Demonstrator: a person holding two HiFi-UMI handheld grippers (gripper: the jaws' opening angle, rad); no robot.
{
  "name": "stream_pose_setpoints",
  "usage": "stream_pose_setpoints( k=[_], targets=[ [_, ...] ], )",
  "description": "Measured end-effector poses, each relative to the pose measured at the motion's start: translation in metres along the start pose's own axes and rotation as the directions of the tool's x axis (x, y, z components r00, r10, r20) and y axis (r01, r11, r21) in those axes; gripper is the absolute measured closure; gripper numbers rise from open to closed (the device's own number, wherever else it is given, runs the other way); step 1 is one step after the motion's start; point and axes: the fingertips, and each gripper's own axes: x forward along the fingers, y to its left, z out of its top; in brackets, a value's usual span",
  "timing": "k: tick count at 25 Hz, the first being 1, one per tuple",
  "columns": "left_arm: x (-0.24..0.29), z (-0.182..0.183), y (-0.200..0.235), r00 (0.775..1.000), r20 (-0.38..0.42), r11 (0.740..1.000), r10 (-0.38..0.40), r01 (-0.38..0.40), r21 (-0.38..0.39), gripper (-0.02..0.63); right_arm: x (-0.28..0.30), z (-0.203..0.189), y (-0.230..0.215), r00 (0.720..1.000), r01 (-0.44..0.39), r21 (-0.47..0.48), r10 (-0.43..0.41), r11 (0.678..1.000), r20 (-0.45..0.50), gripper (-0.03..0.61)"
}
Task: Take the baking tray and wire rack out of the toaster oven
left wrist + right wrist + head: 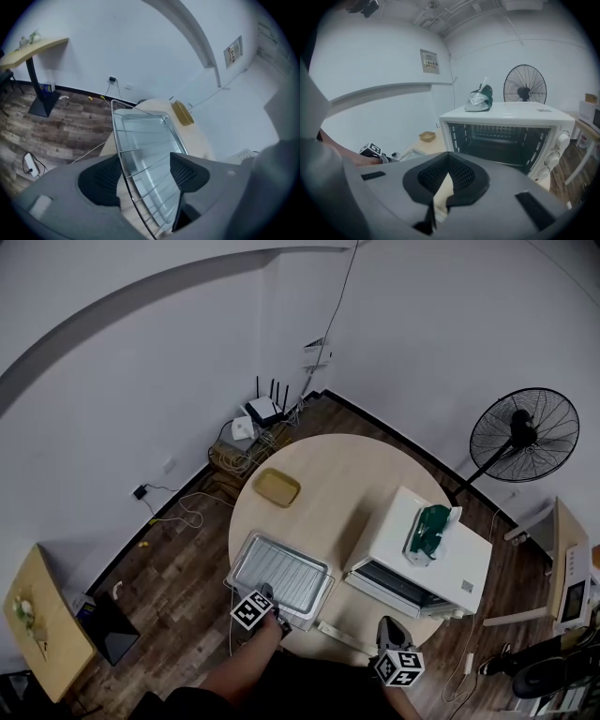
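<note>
Rack point(281, 570) on tray point(323, 604), lower left on desk point(347, 484). Left fingers point(101, 180) open astride rack rim; right fingers point(461, 176) closed, empty, facing oven point(506, 140).

Soft, even white light fills the room from overhead, cool on the wall point(141, 352). A faint shadow lies on the desk point(337, 474) beside the toaster oven point(469, 568), whose cavity stays dark. The baking tray point(140, 129) carries a pale sheen. Every view bows at the edges, with black corners. The left tongs point(144, 161) and right tongs point(449, 164) look soft up close.
</note>
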Motion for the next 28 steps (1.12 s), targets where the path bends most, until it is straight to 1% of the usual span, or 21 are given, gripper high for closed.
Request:
stream_pose_setpoints(
  k=[2, 4, 6, 10, 19, 21, 23, 28],
  targets=[
    [0.002, -0.003, 0.007, 1.000, -0.016, 1.000, 0.017, -0.016, 0.015, 0.299, -0.001, -0.001, 0.000, 1.000, 0.005, 0.001, -0.005, 1.000, -0.004, 0.588],
    [0.007, -0.010, 0.012, 0.999, -0.046, 1.000, 0.015, -0.014, 0.006, 0.298, -0.003, -0.002, 0.000, 1.000, 0.008, 0.000, -0.008, 1.000, -0.006, 0.588],
    [0.010, -0.015, 0.017, 0.998, -0.064, 1.000, 0.017, -0.016, 0.013, 0.293, -0.003, -0.002, 0.001, 1.000, 0.007, -0.002, -0.007, 1.000, -0.003, 0.588],
    [0.011, -0.014, 0.014, 0.998, -0.065, 1.000, -0.002, 0.004, 0.026, 0.293, -0.005, -0.003, 0.001, 1.000, 0.010, -0.004, -0.010, 1.000, -0.004, 0.588],
    [0.008, -0.004, 0.019, 0.998, -0.051, 0.999, -0.040, 0.040, -0.011, 0.293, -0.014, -0.007, 0.005, 1.000, 0.017, -0.014, -0.017, 1.000, -0.010, 0.588],
    [0.005, 0.000, 0.019, 0.998, -0.041, 0.999, -0.049, 0.050, 0.010, 0.293, -0.018, -0.009, 0.006, 1.000, 0.020, -0.020, -0.020, 1.000, -0.014, 0.588],
    [0.000, 0.004, 0.016, 0.997, -0.034, 0.996, -0.073, 0.075, 0.048, 0.293, -0.022, -0.011, 0.007, 0.999, 0.026, -0.023, -0.027, 0.999, -0.021, 0.588],
    [-0.016, 0.012, 0.015, 0.990, -0.026, 0.978, -0.137, 0.139, 0.158, 0.293, -0.037, -0.032, 0.005, 0.997, 0.048, -0.042, -0.051, 0.998, -0.062, 0.588]
  ],
)
